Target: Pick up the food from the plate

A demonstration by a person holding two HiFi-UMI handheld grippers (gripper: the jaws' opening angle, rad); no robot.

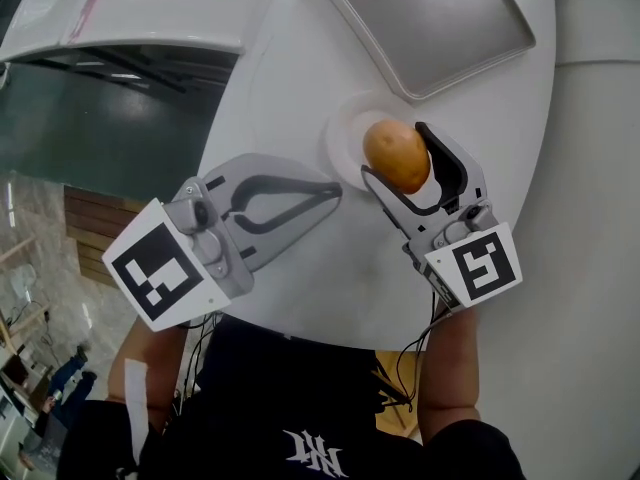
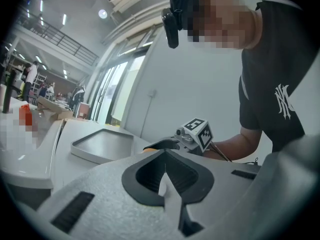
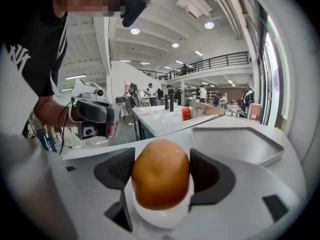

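The left gripper [image 1: 330,192] rests closed over the round white table [image 1: 285,88], with nothing between its jaws. The right gripper [image 1: 393,151] is pressed on both sides of a smooth golden-brown potato [image 3: 160,179], just above the small white round plate [image 1: 340,134]. Beyond lies a grey rectangular tray [image 1: 430,18].

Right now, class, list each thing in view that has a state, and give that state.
food, resting on the plate
plate, holding the food
right gripper, jaws shut on the food
left gripper, jaws together, empty
tray, empty
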